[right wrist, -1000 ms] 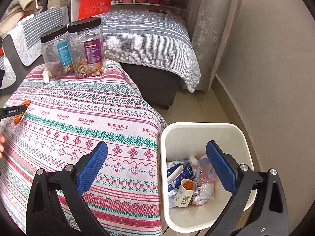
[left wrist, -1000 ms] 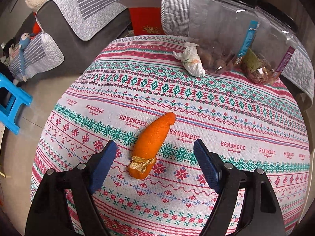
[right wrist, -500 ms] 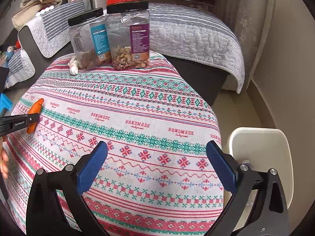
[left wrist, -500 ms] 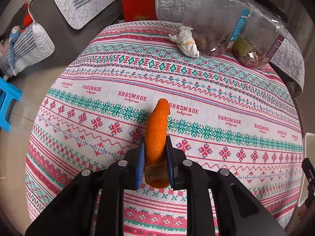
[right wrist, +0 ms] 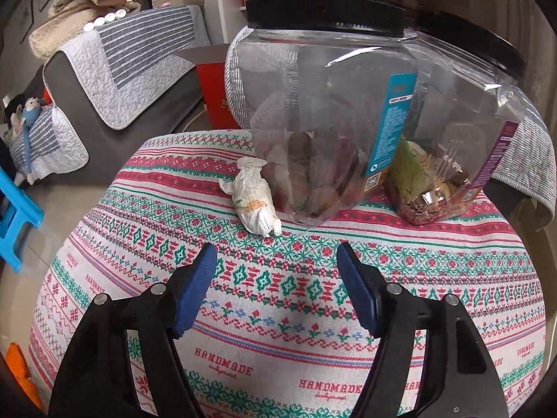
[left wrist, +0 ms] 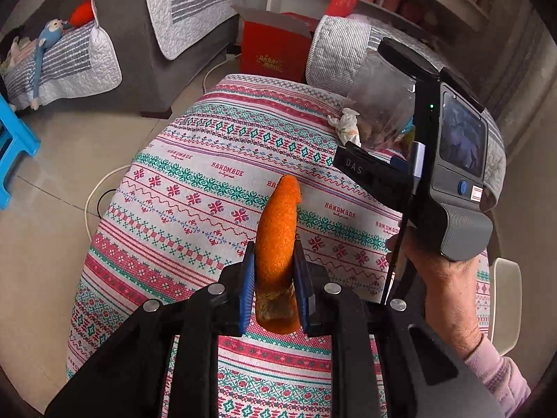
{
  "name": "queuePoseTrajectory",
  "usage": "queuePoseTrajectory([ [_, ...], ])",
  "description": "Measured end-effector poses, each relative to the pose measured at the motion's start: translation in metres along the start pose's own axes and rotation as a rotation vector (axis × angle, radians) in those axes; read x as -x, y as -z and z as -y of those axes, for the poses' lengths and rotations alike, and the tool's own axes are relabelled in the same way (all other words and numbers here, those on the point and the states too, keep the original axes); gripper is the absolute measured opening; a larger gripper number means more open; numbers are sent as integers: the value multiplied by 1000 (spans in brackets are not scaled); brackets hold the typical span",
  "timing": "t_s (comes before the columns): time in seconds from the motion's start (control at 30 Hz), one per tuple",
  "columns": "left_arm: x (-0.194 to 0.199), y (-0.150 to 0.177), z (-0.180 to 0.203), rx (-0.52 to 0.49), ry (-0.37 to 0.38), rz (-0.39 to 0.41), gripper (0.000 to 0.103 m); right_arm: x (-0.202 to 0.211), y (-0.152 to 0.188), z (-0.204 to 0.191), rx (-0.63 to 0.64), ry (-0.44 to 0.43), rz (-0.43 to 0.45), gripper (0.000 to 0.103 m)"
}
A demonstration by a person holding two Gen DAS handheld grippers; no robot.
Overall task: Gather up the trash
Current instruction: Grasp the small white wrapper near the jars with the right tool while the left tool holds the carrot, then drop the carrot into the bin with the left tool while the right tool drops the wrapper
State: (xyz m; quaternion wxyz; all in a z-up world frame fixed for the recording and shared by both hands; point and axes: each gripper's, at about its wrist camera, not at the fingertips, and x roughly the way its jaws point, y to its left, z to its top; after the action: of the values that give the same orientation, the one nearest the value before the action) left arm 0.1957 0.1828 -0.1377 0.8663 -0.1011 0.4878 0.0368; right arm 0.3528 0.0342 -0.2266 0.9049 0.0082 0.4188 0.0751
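Observation:
My left gripper [left wrist: 273, 268] is shut on an orange peel strip [left wrist: 278, 230] and holds it above the patterned tablecloth [left wrist: 195, 188]. A crumpled white wrapper [right wrist: 254, 196] lies on the cloth against a clear jar [right wrist: 323, 111]; it also shows in the left wrist view [left wrist: 348, 125]. My right gripper [right wrist: 276, 264] is open and empty, just short of the wrapper, slightly to its right. The right gripper's body [left wrist: 449, 174] and the hand holding it show in the left wrist view.
A second clear jar [right wrist: 463, 139] stands right of the first. A white bin's rim [left wrist: 504, 299] shows at the table's right. A grey sofa [left wrist: 149, 35], a red box [left wrist: 275, 48] and a blue stool [left wrist: 10, 153] stand around the table.
My left gripper closed on the orange peel and lifted it off the cloth. My right gripper swung from the white bin across the table to the wrapper by the jars.

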Motion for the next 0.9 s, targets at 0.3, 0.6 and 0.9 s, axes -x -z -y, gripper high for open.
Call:
queuePoseTrajectory([
  [0.3, -2, -3, -24, 37, 7, -3, 21, -45, -20, -26, -46, 60, -26, 26],
  [0.6, 5, -3, -26, 44, 0, 5, 21, -16, 12, 3, -94, -48, -10, 23],
  [0.9, 22, 4, -13, 27, -17, 28, 21, 57, 69, 41, -70, -106, -27, 23],
])
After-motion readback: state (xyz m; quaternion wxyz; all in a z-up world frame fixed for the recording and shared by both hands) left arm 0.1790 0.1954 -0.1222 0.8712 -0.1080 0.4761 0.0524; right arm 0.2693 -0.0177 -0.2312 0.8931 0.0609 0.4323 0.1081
